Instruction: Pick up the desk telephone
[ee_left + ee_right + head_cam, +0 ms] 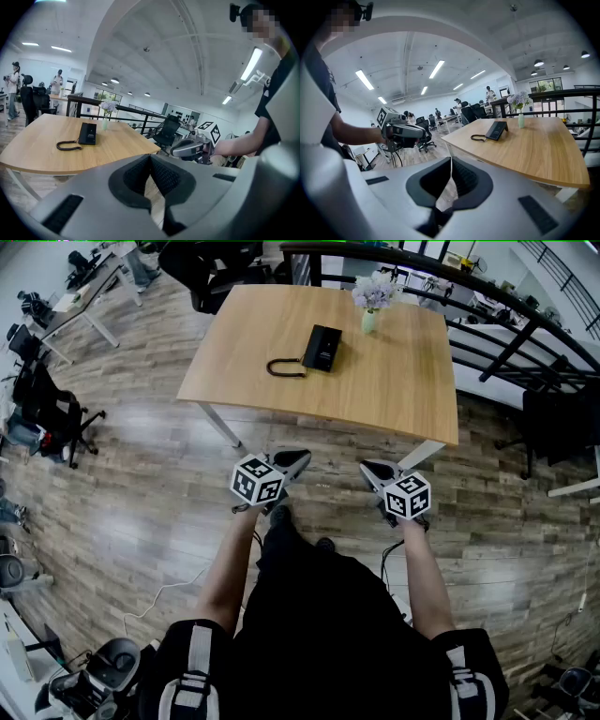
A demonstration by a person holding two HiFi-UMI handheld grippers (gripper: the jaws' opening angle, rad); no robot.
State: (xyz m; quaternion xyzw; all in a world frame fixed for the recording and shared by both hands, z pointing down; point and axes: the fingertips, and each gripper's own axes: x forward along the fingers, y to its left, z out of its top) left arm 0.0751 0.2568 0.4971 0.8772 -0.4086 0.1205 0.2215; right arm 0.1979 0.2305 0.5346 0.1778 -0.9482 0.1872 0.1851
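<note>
The left gripper [150, 174] has its two dark ribbed pads pressed together along a thin seam, with nothing pinched between them; only wood floor [141, 493] shows past the tips. The right gripper [450, 180] is the same, its pads meeting edge to edge and holding nothing. In the head view both are held out in front of the person's body, side by side and apart from each other, over the floor just short of the near edge of the wooden table [394, 399], touching neither the table nor anything on it. The desk telephone [322, 347] lies flat on the tabletop well beyond both grippers, toward the far half of the table and roughly on the line between them, a little nearer the left one's side. Its coiled cord [284, 367] loops on the wood just beside it on the left. A small vase of pale flowers [372, 298] stands upright behind the phone and to its right, near the far edge. From each gripper view the phone sits well ahead of the closed tips, untouched
</note>
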